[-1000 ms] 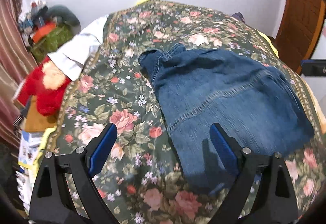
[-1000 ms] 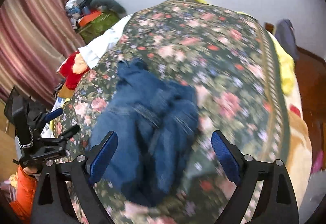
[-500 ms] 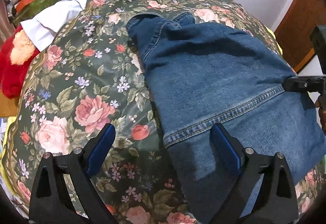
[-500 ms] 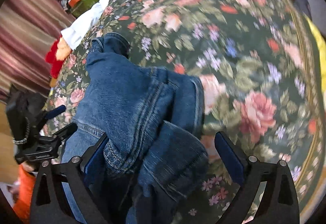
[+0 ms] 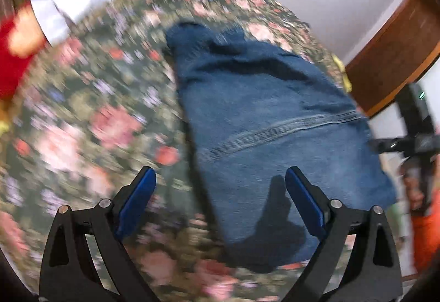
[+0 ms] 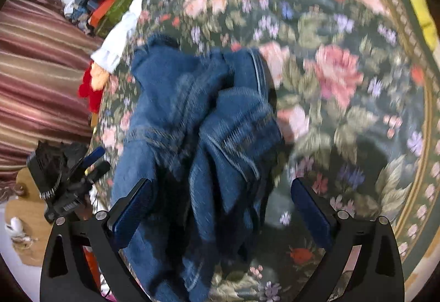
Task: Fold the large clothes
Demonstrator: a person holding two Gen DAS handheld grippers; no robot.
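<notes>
A blue denim garment point(image 5: 261, 115) lies on a floral bedspread point(image 5: 96, 109). My left gripper point(image 5: 220, 186) hangs open over the garment's near left edge. Its right finger is above the denim and its left finger above the bedspread. In the right wrist view the denim garment point(image 6: 192, 123) is bunched into thick folds. My right gripper point(image 6: 220, 200) has its jaws opening wide, with the bunched denim below and between the fingers, and the pads not pressing on it. Each gripper also shows in the other's view: the right gripper point(image 5: 412, 142) and the left gripper point(image 6: 66, 183).
A white cloth point(image 5: 71, 5) and a red plush toy point(image 5: 13, 54) lie at the bed's far left. Brown wooden furniture point(image 5: 398, 54) stands at the right. A striped curtain point(image 6: 35, 76) hangs at the left, and a yellow cloth point(image 6: 420, 13) lies by the bed's right edge.
Both grippers have sunk closer to the bed and rolled. The denim fills more of each view, and the right gripper now hangs over the bunched folds.
</notes>
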